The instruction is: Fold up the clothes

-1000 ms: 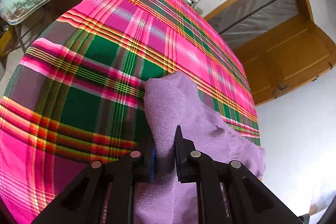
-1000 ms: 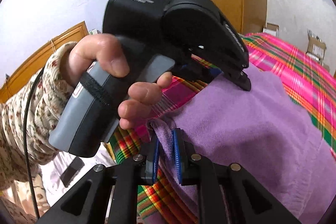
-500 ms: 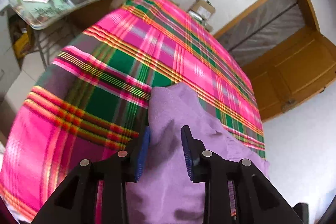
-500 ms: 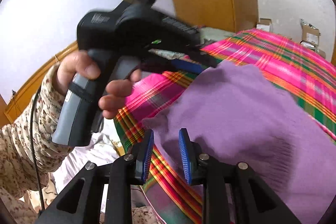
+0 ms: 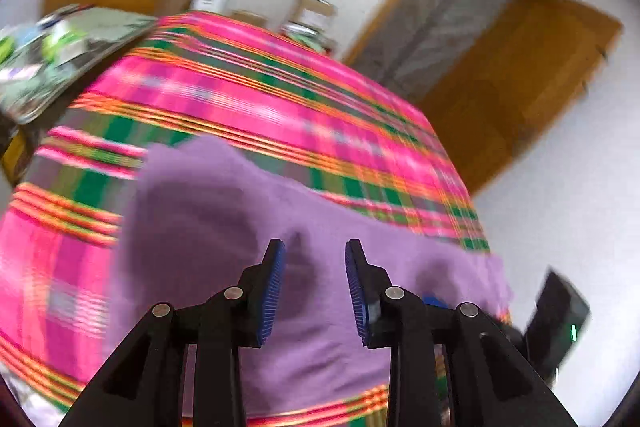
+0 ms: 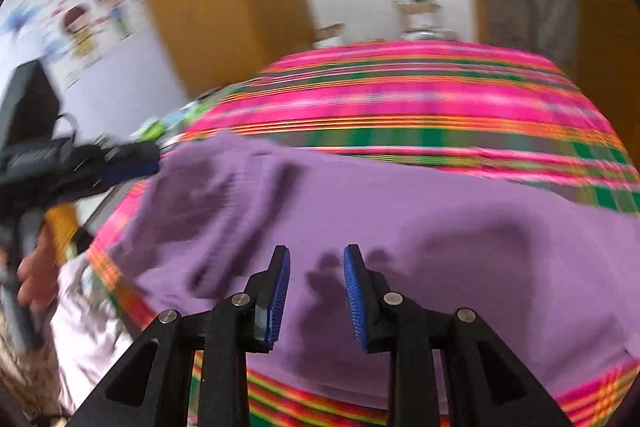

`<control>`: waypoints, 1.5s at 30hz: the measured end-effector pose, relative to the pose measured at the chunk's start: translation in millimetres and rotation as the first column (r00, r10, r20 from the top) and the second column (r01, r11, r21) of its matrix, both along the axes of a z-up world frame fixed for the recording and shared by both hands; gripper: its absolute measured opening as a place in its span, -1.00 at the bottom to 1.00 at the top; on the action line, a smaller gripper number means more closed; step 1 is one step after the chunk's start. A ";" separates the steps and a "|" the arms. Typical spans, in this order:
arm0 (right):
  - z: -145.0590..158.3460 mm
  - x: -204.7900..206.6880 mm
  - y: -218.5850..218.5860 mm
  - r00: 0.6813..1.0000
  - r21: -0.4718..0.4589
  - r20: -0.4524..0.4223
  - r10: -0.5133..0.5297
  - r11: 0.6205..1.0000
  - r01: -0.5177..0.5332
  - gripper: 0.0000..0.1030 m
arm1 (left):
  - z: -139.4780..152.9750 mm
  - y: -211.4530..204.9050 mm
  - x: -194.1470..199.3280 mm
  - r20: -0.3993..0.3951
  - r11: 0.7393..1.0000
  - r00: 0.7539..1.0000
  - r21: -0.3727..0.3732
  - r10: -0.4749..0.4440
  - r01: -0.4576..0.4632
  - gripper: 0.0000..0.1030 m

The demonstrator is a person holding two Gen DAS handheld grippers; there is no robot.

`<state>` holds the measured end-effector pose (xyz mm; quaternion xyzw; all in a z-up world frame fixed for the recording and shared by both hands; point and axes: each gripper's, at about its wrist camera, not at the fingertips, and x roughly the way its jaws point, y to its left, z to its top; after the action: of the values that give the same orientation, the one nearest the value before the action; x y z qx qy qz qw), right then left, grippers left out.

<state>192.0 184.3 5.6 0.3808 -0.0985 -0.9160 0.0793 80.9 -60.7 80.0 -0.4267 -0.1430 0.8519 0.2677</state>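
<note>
A purple garment [image 5: 208, 219] [image 6: 400, 227] lies spread near the front edge of a bed covered in pink, green and orange plaid cloth [image 5: 280, 99] [image 6: 400, 103]. My left gripper [image 5: 314, 287] hovers above the garment, open, with nothing between its blue pads. My right gripper [image 6: 316, 291] also hangs open over the garment, empty. At the left of the right wrist view the left gripper's body [image 6: 60, 163] shows, held by a hand [image 6: 32, 275]. The right gripper's body [image 5: 560, 319] appears at the left wrist view's right edge. Both views are motion-blurred.
A glass-topped side table [image 5: 60, 55] with small items stands left of the bed. Cardboard boxes [image 5: 312, 11] sit by the far wall. A wooden door [image 5: 520, 75] stands open at the right. A pale garment [image 6: 88, 327] hangs off the bed's near edge.
Both grippers let go of the purple garment, opened wide and pulled back and up. The garment now lies flat on the bed.
</note>
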 end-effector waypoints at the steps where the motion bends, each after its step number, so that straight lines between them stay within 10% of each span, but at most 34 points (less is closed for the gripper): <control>1: -1.6 3.2 8.2 1.000 0.008 0.003 -0.025 1.000 0.025 -0.45 | -1.1 12.4 2.4 -0.002 0.999 1.000 -0.007 -0.032 0.031 -0.39; 9: -13.0 28.3 74.3 0.973 0.081 0.024 -0.228 0.971 0.226 -0.45 | -16.9 96.6 17.5 0.029 0.974 0.975 -0.035 -0.221 0.222 -0.25; 24: -2.3 103.6 232.2 0.796 0.034 -0.067 -0.601 0.796 0.604 -0.42 | -58.5 182.8 33.8 0.109 0.917 0.912 -0.014 -0.395 0.399 -0.25; 36: -18.6 87.5 249.5 0.806 0.123 -0.053 -0.590 0.797 0.591 -0.29 | -63.7 200.3 37.0 0.117 0.909 0.903 -0.007 -0.414 0.418 -0.13; 39: -18.6 84.3 240.4 0.827 0.153 -0.071 -0.558 0.813 0.562 -0.87 | -62.6 201.4 38.2 0.109 0.907 0.903 -0.022 -0.416 0.420 -0.13; 45: -15.8 82.4 238.1 0.851 0.181 -0.092 -0.518 0.831 0.525 -0.99 | -63.0 204.7 37.4 0.107 0.908 0.904 -0.021 -0.414 0.418 -0.09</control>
<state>274.4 422.4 -10.2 0.3273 -0.1048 -0.9153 -0.2100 118.3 144.1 17.0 -0.4953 -0.0432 0.7557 0.4263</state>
